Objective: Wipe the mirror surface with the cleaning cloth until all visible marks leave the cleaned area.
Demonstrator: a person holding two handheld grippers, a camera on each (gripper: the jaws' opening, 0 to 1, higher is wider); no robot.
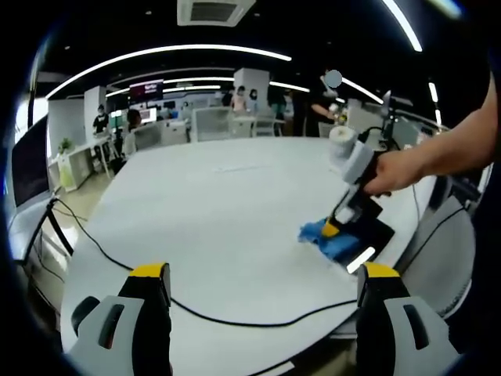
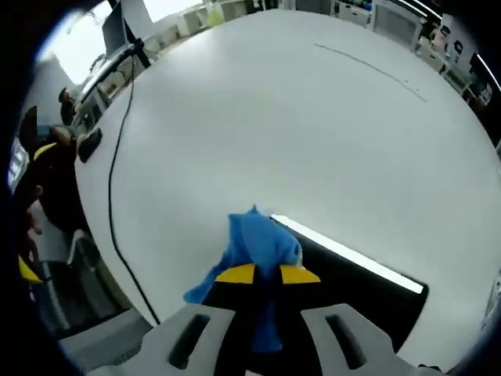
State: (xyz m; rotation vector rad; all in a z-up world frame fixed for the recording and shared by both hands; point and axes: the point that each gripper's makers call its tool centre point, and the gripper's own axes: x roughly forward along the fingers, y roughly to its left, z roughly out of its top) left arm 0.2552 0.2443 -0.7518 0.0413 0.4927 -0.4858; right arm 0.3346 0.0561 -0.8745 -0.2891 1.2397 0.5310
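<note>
The right gripper (image 2: 267, 274) is clamped on the blue cloth (image 2: 258, 247), pressing it onto the dark mirror (image 2: 352, 294) that lies flat near the desk (image 2: 313, 125) edge. The left gripper view shows what the right one cannot: a hand (image 1: 395, 172) holding the right gripper (image 1: 332, 229) over the cloth (image 1: 325, 239) and mirror (image 1: 374, 235). The left gripper (image 1: 262, 274) hovers at the near edge with its jaws wide apart, holding nothing. A black cable (image 1: 235, 317) crosses the desk (image 1: 227, 204).
</note>
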